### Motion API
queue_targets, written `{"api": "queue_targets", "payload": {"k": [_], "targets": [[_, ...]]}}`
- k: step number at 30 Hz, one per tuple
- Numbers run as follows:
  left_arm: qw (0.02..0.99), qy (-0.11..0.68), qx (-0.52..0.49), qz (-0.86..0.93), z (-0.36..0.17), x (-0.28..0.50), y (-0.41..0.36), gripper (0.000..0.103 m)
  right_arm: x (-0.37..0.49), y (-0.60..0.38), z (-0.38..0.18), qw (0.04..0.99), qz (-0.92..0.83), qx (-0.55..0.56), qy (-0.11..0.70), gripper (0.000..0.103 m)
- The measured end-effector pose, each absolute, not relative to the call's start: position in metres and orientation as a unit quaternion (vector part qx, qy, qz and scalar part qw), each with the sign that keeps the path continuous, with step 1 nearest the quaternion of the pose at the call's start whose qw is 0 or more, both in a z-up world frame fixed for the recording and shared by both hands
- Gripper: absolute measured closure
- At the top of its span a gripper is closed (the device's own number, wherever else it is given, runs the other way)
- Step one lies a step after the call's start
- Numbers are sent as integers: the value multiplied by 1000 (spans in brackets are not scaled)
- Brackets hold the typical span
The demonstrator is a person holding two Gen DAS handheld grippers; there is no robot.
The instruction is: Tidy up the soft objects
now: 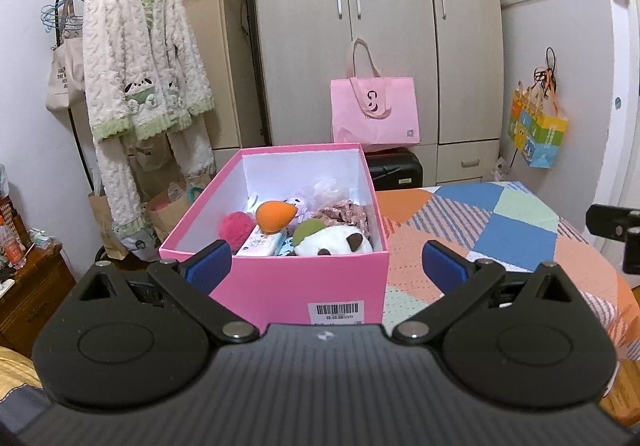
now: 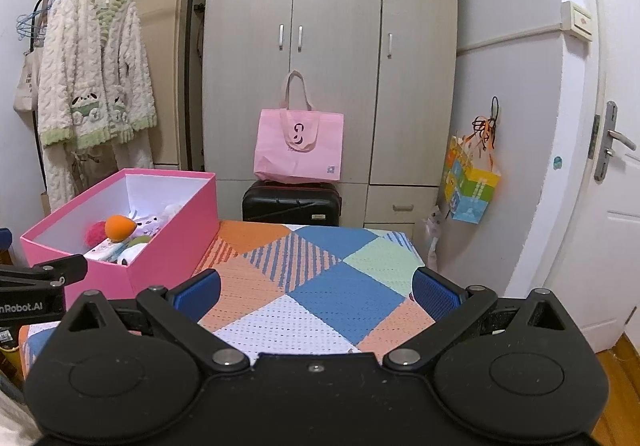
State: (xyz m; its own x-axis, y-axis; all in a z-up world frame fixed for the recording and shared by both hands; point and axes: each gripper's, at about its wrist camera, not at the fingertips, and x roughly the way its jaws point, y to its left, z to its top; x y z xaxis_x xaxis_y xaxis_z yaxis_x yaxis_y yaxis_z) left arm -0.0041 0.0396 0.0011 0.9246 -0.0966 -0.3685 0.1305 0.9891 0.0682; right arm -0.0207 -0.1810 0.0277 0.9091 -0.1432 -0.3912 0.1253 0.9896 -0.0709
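Fingers: both the left gripper (image 1: 326, 262) and right gripper (image 2: 316, 292) spread, empty.
Soft toys: inside pink box (image 1: 280, 278) at bed's (image 2: 320, 310) left edge.
Risk: a nudge could tip it off.

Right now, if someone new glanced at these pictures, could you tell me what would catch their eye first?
Most likely the pink box on the patchwork cloth, holding an orange sponge, a magenta pom-pom and a panda plush. Behind it, a pink tote bag sits on a black suitcase by the wardrobe. Both the left gripper and right gripper are open and hold nothing.
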Motion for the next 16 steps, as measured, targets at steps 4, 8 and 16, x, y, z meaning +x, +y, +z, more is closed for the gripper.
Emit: {"api": "queue_targets", "payload": {"k": [4, 8, 16], "targets": [[981, 182, 47, -55, 1, -5, 39, 0, -22, -182, 28, 977, -80, -29, 198, 0], [981, 183, 48, -50, 0, -3, 38, 0, -22, -183, 28, 976, -81, -26, 198, 0], [980, 185, 45, -50, -1, -2, 39, 0, -24, -182, 27, 976, -82, -28, 200, 0]]}}
